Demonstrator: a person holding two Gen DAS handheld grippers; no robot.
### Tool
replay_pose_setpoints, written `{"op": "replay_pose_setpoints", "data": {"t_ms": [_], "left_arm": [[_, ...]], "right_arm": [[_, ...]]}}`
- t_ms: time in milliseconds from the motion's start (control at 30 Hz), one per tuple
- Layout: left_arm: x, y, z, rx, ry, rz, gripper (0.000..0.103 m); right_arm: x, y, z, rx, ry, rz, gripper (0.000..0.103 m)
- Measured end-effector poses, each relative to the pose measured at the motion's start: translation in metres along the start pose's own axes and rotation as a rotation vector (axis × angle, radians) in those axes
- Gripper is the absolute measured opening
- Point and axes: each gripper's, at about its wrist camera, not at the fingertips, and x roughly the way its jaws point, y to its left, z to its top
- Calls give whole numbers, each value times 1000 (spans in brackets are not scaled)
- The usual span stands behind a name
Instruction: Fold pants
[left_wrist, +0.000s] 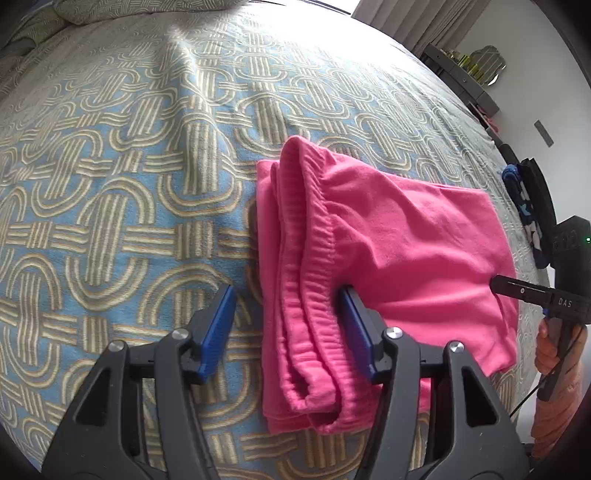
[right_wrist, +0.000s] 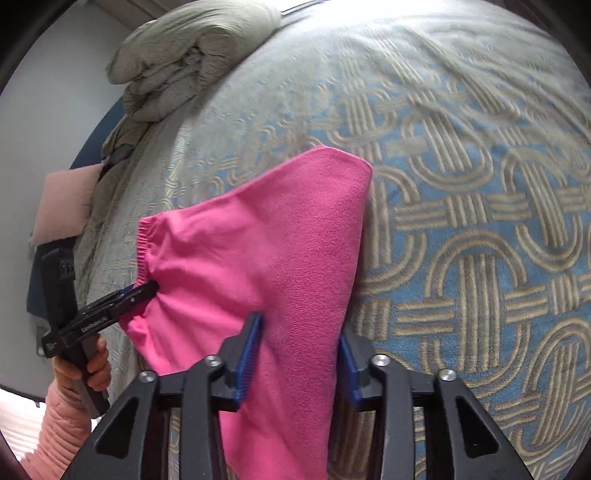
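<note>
Facing pants (left_wrist: 388, 240) waistband, left view only.

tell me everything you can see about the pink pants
The pink pants look like soft fleece, folded into a thick stack on the patterned bedspread. The ribbed elastic waistband and layered edges face the left gripper, whose jaws stand apart around them, one blue pad against the fabric. The right gripper straddles the opposite folded edge, its jaws around the cloth. The top layer is mildly wrinkled.
</note>
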Motion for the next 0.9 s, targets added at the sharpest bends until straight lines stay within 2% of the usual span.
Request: {"op": "replay_pose_setpoints", "data": {"t_ms": [100,133,167,200,233,333,400,500,700,900], "left_arm": [[0,1,1,6,-1,-6,59],[0,0,2,16,-3,-16,45],[-1,-1,1,23,3,-52,33],[-6,-4,2,21,-9,-43,29],[-12,-11,2,47,-27,-23,24],[-31,-29,-1,116,-73,2,23],[-42,-37,-1,130,-87,-22,23],[-61,-52,-2,173,-124,-46,23],[-81,-92,-2,243,-152,-117,23],[-77,-139,-5,322,-142,-162,23]], "right_arm": [[3,-5,3,37,-2,50,54],[5,-3,4,38,-1,48,54],[7,1,5,23,5,32,45],[7,7,6,1,1,1,24],[4,14,6,-14,-12,-7,21],[-15,29,5,-44,-64,-8,18],[-30,34,5,-45,-86,16,18],[-55,39,1,-86,-126,2,18],[-107,23,-21,-88,-195,-19,18],[-153,-4,-47,-39,-249,-61,18]]}}
